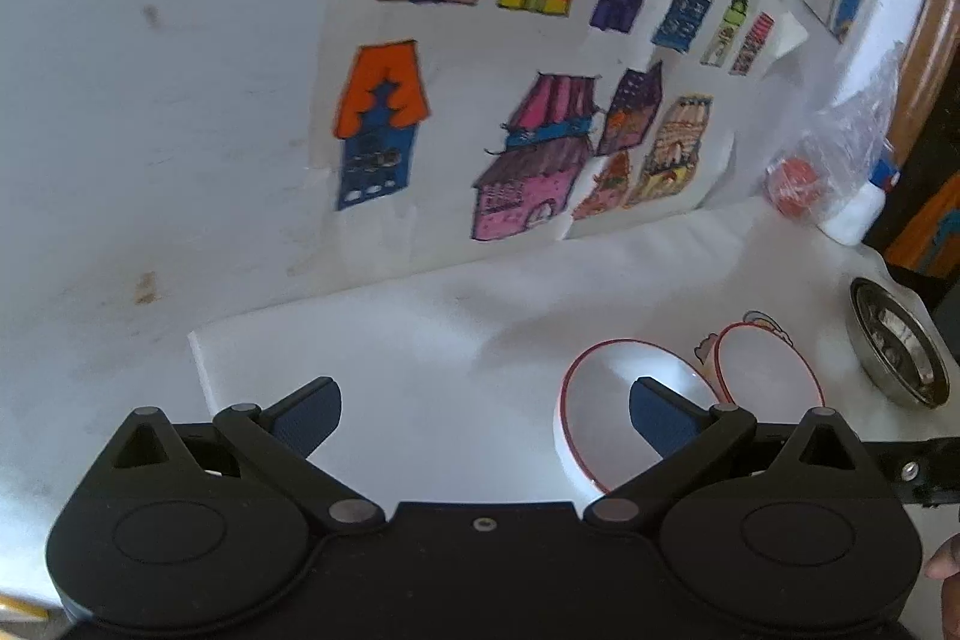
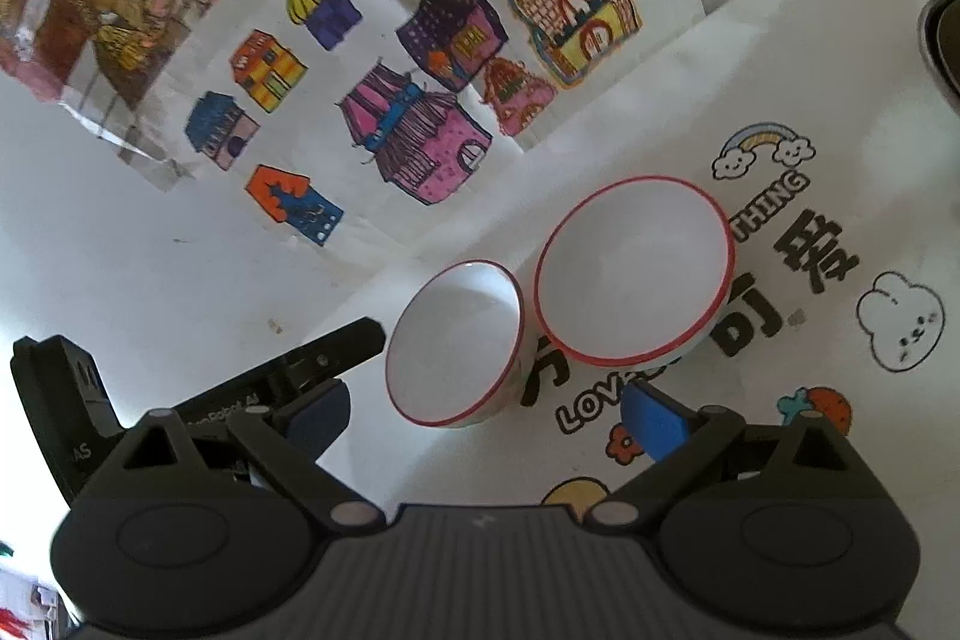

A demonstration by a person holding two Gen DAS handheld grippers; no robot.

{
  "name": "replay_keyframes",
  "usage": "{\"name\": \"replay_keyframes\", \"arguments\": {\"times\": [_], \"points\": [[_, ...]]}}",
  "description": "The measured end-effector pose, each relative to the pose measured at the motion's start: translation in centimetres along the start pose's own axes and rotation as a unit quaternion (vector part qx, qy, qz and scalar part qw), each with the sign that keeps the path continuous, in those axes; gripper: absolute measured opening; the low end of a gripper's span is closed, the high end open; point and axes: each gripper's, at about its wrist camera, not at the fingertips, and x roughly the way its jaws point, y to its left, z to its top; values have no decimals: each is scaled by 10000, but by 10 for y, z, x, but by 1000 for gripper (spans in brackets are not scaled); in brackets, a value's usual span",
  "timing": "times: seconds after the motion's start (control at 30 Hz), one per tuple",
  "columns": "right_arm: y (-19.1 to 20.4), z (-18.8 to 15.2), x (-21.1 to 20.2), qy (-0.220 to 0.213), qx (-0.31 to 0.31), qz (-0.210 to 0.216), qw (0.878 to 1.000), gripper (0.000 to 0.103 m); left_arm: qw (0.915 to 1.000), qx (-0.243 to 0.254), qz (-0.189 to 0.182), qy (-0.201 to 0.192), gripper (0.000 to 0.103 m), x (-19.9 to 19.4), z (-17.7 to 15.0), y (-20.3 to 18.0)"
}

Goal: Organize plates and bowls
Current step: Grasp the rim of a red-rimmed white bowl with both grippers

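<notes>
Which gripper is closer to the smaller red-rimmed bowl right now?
Probably the left. The left gripper has its right finger right at the smaller bowl; the right gripper sits open just short of the bowl.

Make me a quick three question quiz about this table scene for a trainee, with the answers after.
1. True or false: the right gripper is shut on the small bowl.
2. What colour edges the big bowl?
3. The steel bowl lies A) inside the big bowl, B) apart from it, C) under it.

Key: 1 false, both grippers, the left gripper too, are open and empty; 2 red; 3 B.
</notes>
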Motion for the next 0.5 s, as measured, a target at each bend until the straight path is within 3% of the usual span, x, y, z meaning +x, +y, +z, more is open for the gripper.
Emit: {"name": "replay_keyframes", "arguments": {"times": [0.17,0.23,0.5], "points": [[1,0,10,105,100,-189,9997,96,9995,243,-145,108,102,15,1,-4],[1,1,13,146,120,-235,9995,87,9993,320,-126,114,102,17,2,-5],[4,1,22,141,153,-318,9993,69,9987,452,-182,169,76,20,3,-3]]}}
